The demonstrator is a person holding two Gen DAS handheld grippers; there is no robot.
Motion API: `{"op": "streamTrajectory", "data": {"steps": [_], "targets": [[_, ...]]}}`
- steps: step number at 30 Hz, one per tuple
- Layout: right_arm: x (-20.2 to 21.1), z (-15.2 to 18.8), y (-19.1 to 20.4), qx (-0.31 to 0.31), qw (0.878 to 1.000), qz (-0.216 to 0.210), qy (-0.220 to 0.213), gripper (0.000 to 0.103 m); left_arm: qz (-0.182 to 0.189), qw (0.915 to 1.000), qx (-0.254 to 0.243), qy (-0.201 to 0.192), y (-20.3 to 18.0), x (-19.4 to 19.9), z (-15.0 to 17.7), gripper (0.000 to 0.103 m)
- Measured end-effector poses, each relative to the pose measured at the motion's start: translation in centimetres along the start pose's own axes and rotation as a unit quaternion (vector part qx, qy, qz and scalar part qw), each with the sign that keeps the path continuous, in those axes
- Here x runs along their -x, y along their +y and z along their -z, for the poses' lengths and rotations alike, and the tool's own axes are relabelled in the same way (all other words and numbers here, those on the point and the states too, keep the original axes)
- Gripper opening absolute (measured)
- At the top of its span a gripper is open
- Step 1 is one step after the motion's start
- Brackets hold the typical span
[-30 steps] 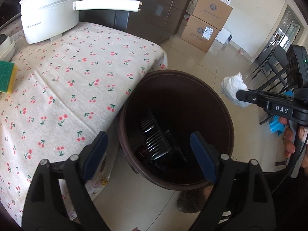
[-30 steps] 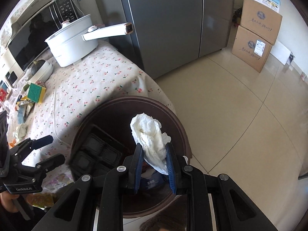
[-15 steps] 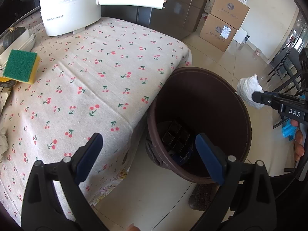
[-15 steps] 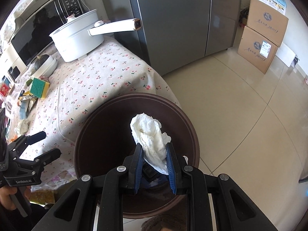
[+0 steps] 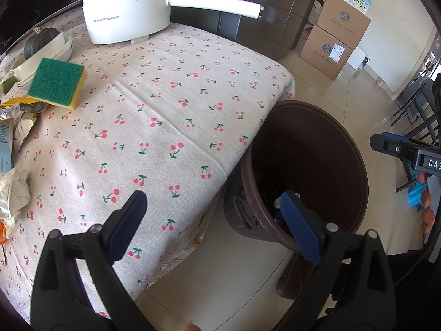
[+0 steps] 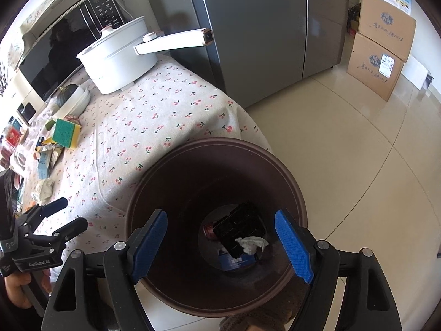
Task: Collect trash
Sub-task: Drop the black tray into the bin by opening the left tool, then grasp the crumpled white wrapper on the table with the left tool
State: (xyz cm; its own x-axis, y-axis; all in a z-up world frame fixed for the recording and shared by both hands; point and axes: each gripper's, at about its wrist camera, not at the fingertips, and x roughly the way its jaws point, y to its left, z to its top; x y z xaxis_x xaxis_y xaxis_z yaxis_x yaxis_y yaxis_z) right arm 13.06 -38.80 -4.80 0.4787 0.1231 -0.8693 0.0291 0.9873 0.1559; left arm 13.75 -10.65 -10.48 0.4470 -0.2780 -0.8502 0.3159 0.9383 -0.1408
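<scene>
Right claw [image 6: 220,244] above the brown trash bin [image 6: 292,193] at lower centre of its frame, blue pads spreading apart, nothing between them

Crumpled white tissue [image 6: 252,244] down at the bin's bottom, resting against a black plastic tray [image 6: 239,224], beside a blue-labelled piece

Left claw [image 5: 213,224] spread wide and empty at lower centre of its view, over the worktop [image 5: 165,110] edge and bin rim

More litter at the left edge of the worktop: crumpled paper [image 5: 15,193], wrappers near a green-and-yellow sponge [image 5: 56,82]

White pot [image 5: 126,8] with long handle at upper left; cardboard boxes [image 5: 335,35] at upper right on the floor
</scene>
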Motion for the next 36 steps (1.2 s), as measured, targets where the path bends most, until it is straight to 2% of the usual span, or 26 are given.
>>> {"op": "streamTrajectory", "data": {"steps": [7,17,28,32,36], "targets": [[-0.2,-1.1,2.6,0.016,1.000,-0.012,-0.004,0.083,-0.020,0.9997,0.016,0.000,2.4,1.2,0.1,0.097],[-1.1,-2.6,8.5,0.050,0.998,-0.035,-0.002,0.083,-0.052,0.9953,0.081,-0.005,9.1,4.0,1.0,0.097],[-2.7,-3.7,14.8,0.092,0.994,-0.057,0.007,0.084,-0.070,0.9849,0.158,-0.014,16.3,6.8,2.3,0.097],[-3.3,-4.0,16.5,0.102,0.993,-0.064,0.011,0.084,-0.083,0.9801,0.180,-0.014,18.9,7.0,2.6,0.097],[-4.0,-4.1,17.7,0.115,0.991,-0.065,0.017,0.084,-0.076,0.9740,0.213,-0.006,21.5,6.2,2.6,0.096]]}}
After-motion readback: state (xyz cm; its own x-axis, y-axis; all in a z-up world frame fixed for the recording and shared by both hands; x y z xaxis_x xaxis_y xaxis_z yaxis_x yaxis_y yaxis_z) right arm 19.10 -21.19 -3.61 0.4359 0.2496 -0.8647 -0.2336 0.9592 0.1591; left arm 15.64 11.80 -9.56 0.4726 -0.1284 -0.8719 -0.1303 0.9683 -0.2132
